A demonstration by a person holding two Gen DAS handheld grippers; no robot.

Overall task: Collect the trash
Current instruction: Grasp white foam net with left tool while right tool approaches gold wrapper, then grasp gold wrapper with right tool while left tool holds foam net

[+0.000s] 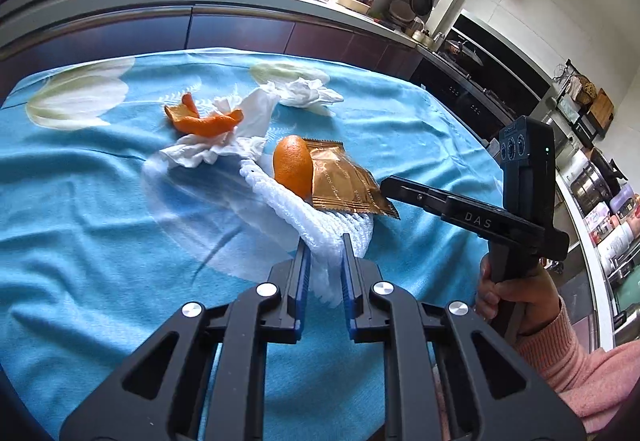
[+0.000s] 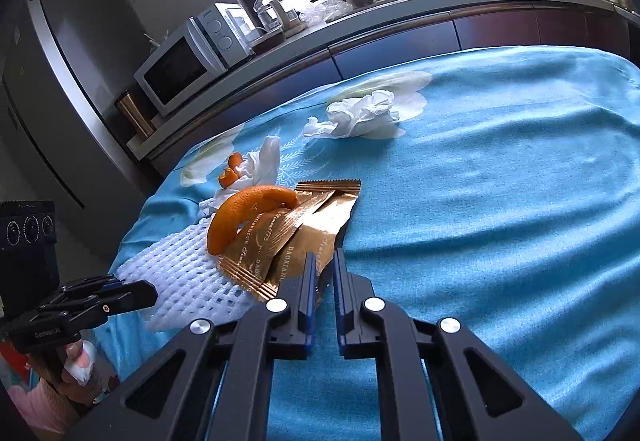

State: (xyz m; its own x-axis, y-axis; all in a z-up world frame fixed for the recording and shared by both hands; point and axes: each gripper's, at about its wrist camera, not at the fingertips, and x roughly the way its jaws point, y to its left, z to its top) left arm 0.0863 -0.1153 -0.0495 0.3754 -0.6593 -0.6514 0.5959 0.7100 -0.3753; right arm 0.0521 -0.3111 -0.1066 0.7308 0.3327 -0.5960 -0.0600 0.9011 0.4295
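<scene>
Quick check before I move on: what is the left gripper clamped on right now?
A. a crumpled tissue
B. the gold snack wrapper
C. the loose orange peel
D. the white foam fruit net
D: in the left wrist view the left gripper pinches the near end of the white foam fruit net, while the right gripper has the gold wrapper.
</scene>
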